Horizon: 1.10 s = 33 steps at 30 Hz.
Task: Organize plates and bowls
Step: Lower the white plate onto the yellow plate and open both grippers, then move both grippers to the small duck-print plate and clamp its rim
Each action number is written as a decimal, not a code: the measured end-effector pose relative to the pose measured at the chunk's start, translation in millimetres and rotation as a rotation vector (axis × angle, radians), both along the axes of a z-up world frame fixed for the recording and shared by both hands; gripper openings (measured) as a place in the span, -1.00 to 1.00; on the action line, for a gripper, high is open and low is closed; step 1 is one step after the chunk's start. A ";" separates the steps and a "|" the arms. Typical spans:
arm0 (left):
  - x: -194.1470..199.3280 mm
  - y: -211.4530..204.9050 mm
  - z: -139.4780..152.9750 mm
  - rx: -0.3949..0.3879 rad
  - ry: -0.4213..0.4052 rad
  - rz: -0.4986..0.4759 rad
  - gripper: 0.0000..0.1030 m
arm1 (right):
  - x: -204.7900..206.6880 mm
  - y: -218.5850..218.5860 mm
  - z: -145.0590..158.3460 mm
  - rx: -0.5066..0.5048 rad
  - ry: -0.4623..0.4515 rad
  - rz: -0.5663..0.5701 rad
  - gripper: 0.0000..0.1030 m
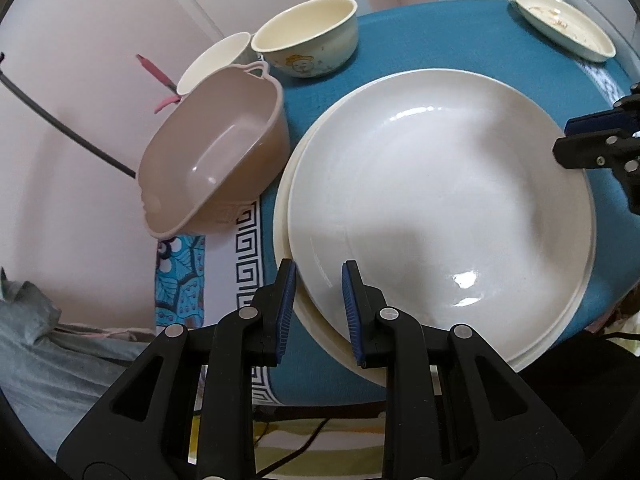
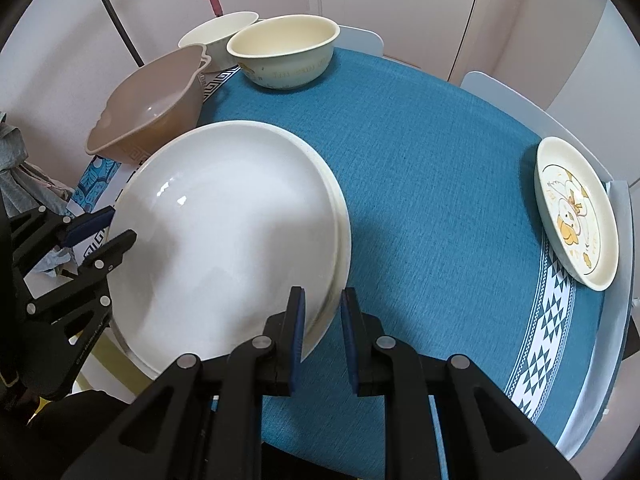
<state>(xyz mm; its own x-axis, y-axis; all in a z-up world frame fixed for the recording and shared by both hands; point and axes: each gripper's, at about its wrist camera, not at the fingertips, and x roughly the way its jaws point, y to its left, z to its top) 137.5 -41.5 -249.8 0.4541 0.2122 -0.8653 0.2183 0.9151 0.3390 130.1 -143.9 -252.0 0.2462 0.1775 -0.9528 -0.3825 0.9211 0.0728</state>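
A big white plate [image 1: 440,200] lies on a cream plate [image 1: 282,216] on the blue table; the stack also shows in the right wrist view [image 2: 224,220]. My left gripper [image 1: 318,308] straddles the near rim of the stack with its jaws a little apart, not clamped. My right gripper [image 2: 322,332] straddles the opposite rim, jaws also apart. A cream cartoon bowl [image 1: 308,36], a white ribbed bowl [image 1: 212,62] and a tan handled bowl [image 1: 216,152] stand at the table's far left. A small duck plate [image 2: 576,212] lies at the right edge.
The blue tablecloth [image 2: 420,168] has a white patterned border. White chair backs [image 2: 516,100] stand behind the table. Grey cloth [image 1: 36,340] lies off the table's left side. A black cable [image 1: 60,132] runs along the wall.
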 end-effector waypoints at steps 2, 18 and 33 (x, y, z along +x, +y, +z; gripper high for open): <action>0.2 -1.2 -0.6 0.011 -0.001 0.000 -0.60 | 0.4 0.2 0.0 0.002 0.001 0.001 -0.67; 15.2 -14.1 100.2 -0.198 -0.152 -0.071 0.24 | 2.7 -54.7 64.2 0.188 -0.104 -0.183 -0.67; 118.0 -137.0 154.2 -0.511 -0.108 -0.475 0.99 | -25.9 -191.1 125.6 0.165 -0.232 -0.660 1.00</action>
